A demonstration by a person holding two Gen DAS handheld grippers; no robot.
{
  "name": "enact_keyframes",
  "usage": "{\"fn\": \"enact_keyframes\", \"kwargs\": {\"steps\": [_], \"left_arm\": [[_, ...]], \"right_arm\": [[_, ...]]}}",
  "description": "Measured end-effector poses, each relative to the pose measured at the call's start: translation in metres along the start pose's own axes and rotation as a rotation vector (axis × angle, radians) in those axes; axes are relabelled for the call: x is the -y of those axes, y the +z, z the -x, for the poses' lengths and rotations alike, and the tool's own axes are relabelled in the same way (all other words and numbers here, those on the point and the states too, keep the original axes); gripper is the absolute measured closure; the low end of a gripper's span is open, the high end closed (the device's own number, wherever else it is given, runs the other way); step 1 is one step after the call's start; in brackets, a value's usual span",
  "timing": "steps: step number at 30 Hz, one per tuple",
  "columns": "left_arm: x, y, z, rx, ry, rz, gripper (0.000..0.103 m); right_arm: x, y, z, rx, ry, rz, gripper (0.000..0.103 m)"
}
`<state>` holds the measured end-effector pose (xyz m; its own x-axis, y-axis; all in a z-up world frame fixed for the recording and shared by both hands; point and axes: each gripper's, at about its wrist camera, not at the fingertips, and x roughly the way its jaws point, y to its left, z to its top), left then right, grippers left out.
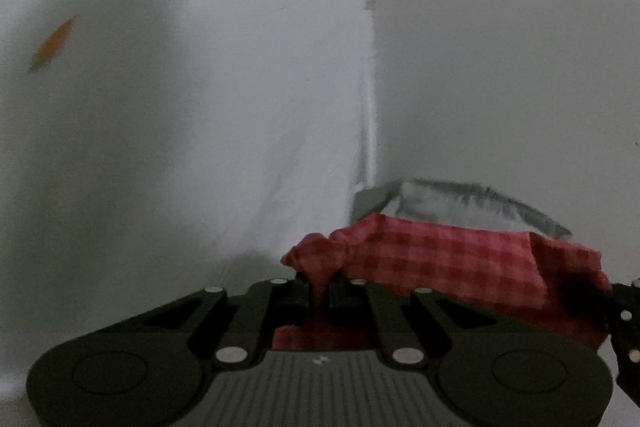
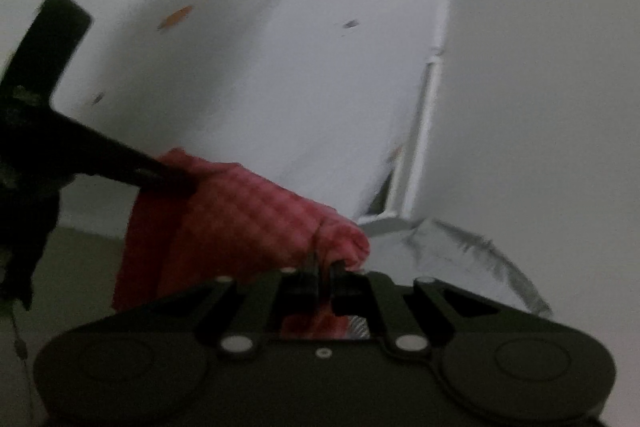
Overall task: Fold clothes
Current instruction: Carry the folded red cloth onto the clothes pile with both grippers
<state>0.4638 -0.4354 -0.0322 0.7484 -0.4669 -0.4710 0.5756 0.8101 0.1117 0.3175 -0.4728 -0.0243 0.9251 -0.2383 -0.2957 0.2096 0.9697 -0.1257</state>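
Note:
A red-and-pink checked cloth (image 1: pixel 448 259) hangs stretched between my two grippers. My left gripper (image 1: pixel 319 287) is shut on a bunched corner of it, and the fabric runs off to the right, where part of the other gripper shows at the frame edge. In the right wrist view my right gripper (image 2: pixel 325 267) is shut on another bunched corner of the checked cloth (image 2: pixel 240 219). The black left gripper (image 2: pixel 168 179) reaches in from the left and pinches the cloth's far end. Both views are blurred.
Pale walls meet in a corner with a white vertical strip (image 1: pixel 370 131). A grey-edged pale fabric or cushion (image 1: pixel 460 203) lies behind the cloth, also visible in the right view (image 2: pixel 460 259). Small orange marks (image 1: pixel 54 43) dot the left wall.

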Motion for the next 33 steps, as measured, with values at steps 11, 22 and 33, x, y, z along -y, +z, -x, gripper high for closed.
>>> {"fn": "enact_keyframes", "kwargs": {"steps": [11,22,33], "left_arm": [[0.12,0.117,-0.235,-0.042,-0.142,-0.341,0.059],[0.106,0.092,-0.329,-0.178,-0.008,-0.137,0.02],[0.076,0.064,-0.304,-0.161,0.075,-0.112,0.017]], "right_arm": [[0.133,0.0,-0.11,-0.032,-0.311,-0.193,0.089],[0.192,-0.04,-0.173,-0.122,-0.325,-0.128,0.058],[0.174,-0.064,-0.201,-0.299,-0.321,0.016,0.031]]}}
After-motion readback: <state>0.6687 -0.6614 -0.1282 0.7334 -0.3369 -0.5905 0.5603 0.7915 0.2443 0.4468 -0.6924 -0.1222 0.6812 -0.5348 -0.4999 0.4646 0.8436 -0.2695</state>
